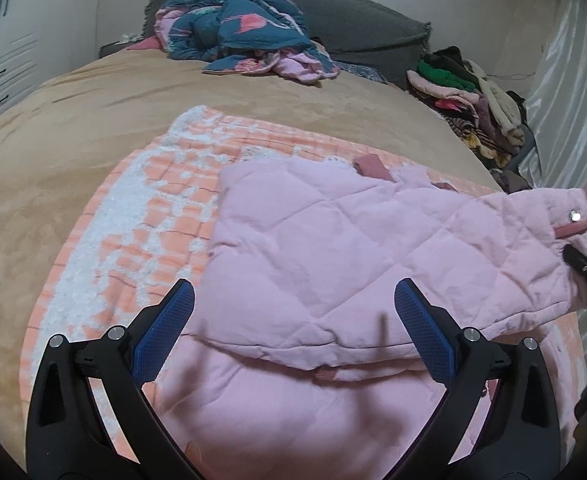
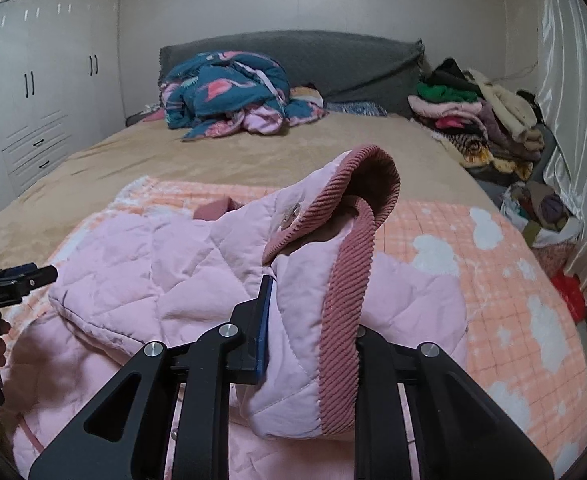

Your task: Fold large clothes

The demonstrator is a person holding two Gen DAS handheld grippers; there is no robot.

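A pink quilted jacket [image 1: 333, 248] lies on an orange-and-white checked blanket [image 1: 165, 208] on the bed. One part is folded over the body. My left gripper [image 1: 293, 308] is open and empty, just above the jacket's near fold. My right gripper [image 2: 309, 312] is shut on the jacket's edge [image 2: 305, 320] by its dark pink ribbed trim [image 2: 345, 304], and holds that part lifted. The right gripper shows at the right edge of the left wrist view [image 1: 585, 272]. The left gripper shows at the left edge of the right wrist view [image 2: 21, 276].
The bed has a tan cover [image 1: 93, 112] and a grey headboard cushion [image 2: 313, 56]. A crumpled blue and pink quilt [image 2: 229, 92] lies near the head. A pile of folded clothes [image 2: 477, 120] sits at the right. White wardrobes [image 2: 45, 80] stand left, a curtain [image 2: 573, 120] right.
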